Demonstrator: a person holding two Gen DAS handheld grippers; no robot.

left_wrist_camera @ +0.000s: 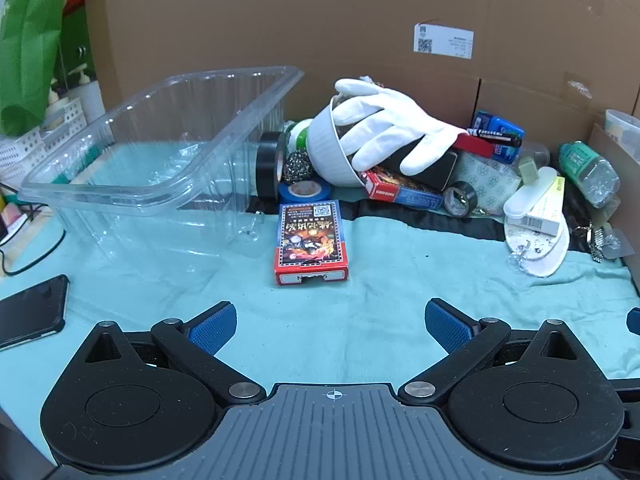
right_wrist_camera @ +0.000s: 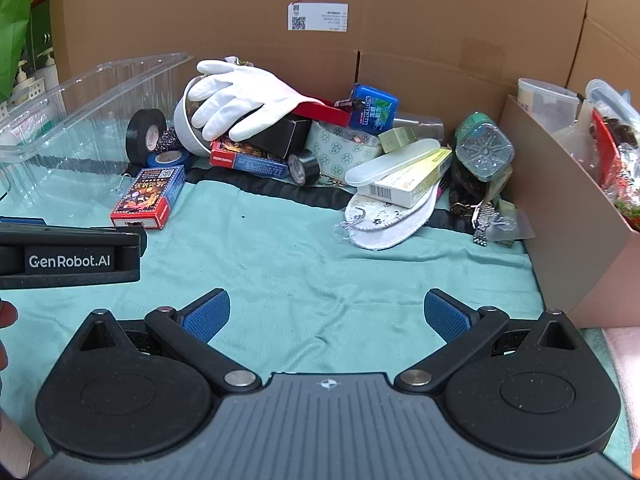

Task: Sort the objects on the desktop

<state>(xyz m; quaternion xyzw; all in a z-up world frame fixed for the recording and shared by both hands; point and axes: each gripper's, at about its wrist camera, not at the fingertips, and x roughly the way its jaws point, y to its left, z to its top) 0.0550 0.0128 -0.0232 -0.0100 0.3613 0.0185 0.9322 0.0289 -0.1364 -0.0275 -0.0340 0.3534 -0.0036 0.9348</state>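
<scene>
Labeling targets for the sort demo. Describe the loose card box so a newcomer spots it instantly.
Find the clear plastic bin on the teal cloth. Just right of its near corner, the card box lies flat, alone on the cloth. Unlike the second card box wedged under the pile behind, nothing rests on it.

A brown cardboard wall (left_wrist_camera: 360,20) stands behind the table. A green bag (left_wrist_camera: 28,40) hangs at the left. A black phone (left_wrist_camera: 30,310) lies on the cloth.

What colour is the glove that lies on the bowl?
White; the glove shows best in the left wrist view.
</scene>
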